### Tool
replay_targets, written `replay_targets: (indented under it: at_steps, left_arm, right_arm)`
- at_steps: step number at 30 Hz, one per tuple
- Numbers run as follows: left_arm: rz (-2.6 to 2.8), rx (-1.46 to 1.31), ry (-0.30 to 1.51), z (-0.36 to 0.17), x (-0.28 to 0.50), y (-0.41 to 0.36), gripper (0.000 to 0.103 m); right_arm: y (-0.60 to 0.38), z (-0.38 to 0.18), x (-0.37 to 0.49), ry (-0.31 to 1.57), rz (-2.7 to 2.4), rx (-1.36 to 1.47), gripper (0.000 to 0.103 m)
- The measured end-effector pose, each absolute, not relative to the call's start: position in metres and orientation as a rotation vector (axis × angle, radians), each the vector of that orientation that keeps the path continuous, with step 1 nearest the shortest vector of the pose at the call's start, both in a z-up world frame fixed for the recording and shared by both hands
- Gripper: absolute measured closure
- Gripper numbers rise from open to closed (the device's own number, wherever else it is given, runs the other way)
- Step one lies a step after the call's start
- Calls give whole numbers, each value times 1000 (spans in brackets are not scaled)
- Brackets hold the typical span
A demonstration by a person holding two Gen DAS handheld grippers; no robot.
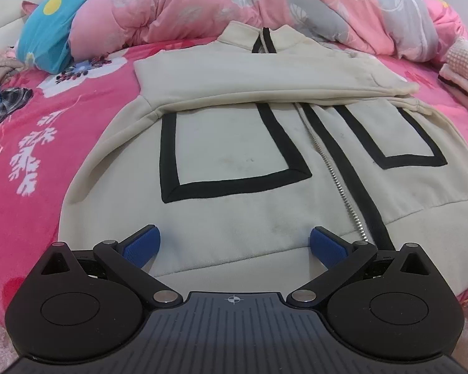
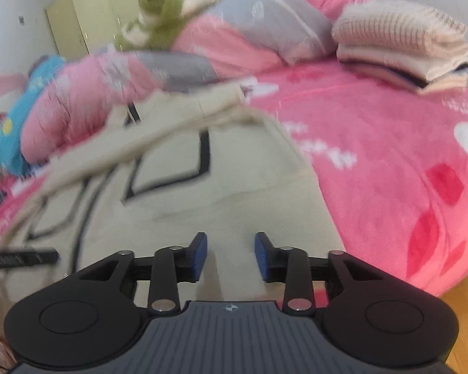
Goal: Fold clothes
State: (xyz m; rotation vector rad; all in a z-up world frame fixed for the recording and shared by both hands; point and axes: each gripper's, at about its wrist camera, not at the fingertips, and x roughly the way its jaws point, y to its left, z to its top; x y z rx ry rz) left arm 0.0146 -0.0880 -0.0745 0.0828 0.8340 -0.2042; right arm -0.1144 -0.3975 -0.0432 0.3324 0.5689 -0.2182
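Your left gripper (image 1: 235, 244) sits nearest the lens, its blue pads (image 1: 142, 244) spread wide with nothing between them, poised over the hem of the cream jacket (image 1: 234, 199). Your right gripper (image 2: 231, 257) stands at a narrower gap, also empty, over the same jacket (image 2: 202, 212) near its right edge. Take the jacket as your landmark: it lies front-up on the pink bedspread (image 1: 31, 155), zipper (image 1: 337, 171) running down its middle, with black-outlined pockets on either side of the zipper. Both sleeves are folded across its chest. Beyond its collar lies a bunched pink and grey quilt (image 1: 177, 9). To the jacket's far right, a stack of folded clothes (image 2: 402, 50) rests on the bedspread. The right wrist view is blurred.
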Motion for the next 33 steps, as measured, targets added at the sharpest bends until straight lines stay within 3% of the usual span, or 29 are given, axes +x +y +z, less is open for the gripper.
replay_targets:
  at_steps: [4, 10, 18, 24, 33]
  left_arm:
    - [-199, 86, 830, -74, 14, -90, 0]
    - [-205, 93, 829, -74, 15, -90, 0]
    - [-191, 98, 820, -75, 12, -92, 0]
    - [-182, 101, 819, -74, 11, -93, 0]
    - [-168, 100, 816, -74, 9, -95, 0]
  right_arm:
    - [-388, -30, -103, 503, -186, 268, 62]
    - [-388, -58, -72, 611, -203, 254, 54]
    - [-394, -47, -60, 547, -233, 223, 53]
    - [-404, -73, -35, 605, -257, 208, 40]
    - [-392, -76, -35, 607, -272, 150, 37]
